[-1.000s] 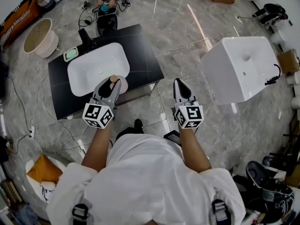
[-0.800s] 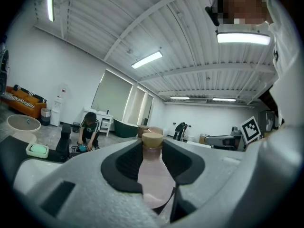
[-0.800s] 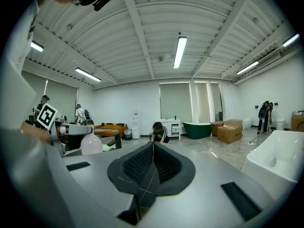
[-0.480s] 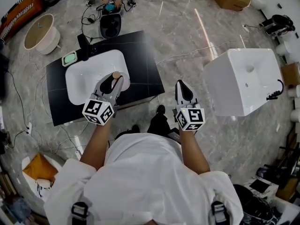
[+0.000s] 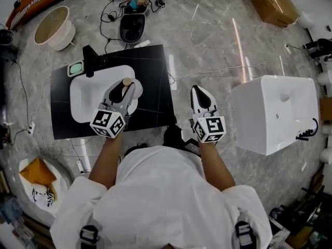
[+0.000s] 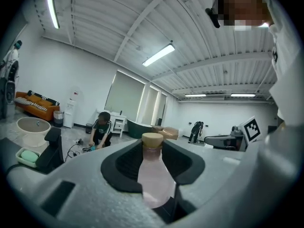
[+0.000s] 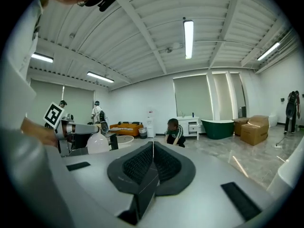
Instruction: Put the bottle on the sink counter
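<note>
The left hand-held gripper (image 5: 123, 89) reaches out over the white sink (image 5: 82, 98), squeezing the pink bottle (image 6: 154, 175). The right hand-held gripper (image 5: 200, 95) is pinched closed on nothing. From above, only the bottle's cap shows.

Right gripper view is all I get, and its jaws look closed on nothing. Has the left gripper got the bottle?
Observer: Yes. The left gripper is shut on the pink bottle, with its jaws on the body below the tan cap.
Operator: Where is the bottle relative to the sink?
Observer: From the head view it lines up with the right part of the white basin, not with the bare black sink counter.
Operator: Is anything already on that counter?
Observer: A green soap dish sits at its far left corner, beside the black faucet.
</note>
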Demonstrator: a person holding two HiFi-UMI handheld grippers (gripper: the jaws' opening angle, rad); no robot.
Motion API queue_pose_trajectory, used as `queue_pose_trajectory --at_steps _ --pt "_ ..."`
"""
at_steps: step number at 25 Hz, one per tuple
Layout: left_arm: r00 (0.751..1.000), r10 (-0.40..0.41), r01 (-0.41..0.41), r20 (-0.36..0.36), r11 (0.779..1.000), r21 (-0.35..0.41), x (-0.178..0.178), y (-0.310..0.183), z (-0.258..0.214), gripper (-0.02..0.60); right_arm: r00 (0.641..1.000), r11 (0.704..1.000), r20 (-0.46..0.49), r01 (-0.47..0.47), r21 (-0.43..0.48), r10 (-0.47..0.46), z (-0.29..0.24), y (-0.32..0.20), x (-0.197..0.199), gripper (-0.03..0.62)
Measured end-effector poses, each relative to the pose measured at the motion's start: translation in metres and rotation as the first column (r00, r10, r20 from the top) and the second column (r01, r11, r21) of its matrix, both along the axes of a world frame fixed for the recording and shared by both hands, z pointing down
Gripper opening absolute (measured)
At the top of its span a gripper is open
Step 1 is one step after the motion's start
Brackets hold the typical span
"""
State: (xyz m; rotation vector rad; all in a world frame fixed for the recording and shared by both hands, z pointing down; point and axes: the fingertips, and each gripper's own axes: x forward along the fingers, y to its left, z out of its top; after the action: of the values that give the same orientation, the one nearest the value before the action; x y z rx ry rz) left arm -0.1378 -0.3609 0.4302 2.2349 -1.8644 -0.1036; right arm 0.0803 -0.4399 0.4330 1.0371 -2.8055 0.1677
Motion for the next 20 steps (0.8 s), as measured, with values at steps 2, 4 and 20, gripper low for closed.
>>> queue_pose_trajectory --at_steps 2,4,20 --pt "1.0 -0.018 0.018 0.01 1.0 -0.004 0.001 -0.018 0.001 0.135 1.0 1.0 -0.003 0.03 0.002 -0.03 -0.001 -0.021 -0.003 0.015" --pt "0.999 -0.033 0.034 0.019 0.999 -0.013 0.0 -0.037 0.003 0.135 0.998 0.998 -0.004 0.058 -0.011 -0.058 0.001 -0.039 -0.007 0.015" --pt "0.99 -0.123 0.126 0.07 0.991 -0.041 -0.012 -0.161 0.048 0.135 0.975 0.971 -0.024 0.217 -0.102 -0.22 0.055 -0.141 -0.037 0.015"
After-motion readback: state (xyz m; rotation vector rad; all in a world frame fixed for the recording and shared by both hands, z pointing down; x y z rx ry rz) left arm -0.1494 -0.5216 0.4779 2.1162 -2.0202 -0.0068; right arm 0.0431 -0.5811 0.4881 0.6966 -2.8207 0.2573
